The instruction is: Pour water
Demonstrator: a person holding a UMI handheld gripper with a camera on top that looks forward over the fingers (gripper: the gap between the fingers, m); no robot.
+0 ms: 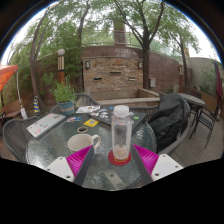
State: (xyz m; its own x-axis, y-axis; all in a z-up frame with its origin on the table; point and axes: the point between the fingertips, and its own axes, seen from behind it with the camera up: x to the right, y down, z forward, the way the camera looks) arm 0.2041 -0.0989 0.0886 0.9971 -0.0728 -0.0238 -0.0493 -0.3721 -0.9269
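Standing on the glass worktop (45,150), the bottle (121,134) sits between the wide-spread fingers (146,160), gaps either side, a mug (82,143) just beside it. Closing squarely on its middle should steady the pour.

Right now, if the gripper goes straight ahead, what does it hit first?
Likely the clear bottle standing on the glass table, just ahead between the open gripper fingers. The mug sits off to the side.

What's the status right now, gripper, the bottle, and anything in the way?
Gripper open, holding nothing. Water bottle upright on glass table, between and just ahead of the fingers, cap on. White mug close beside it, the only thing near the approach.
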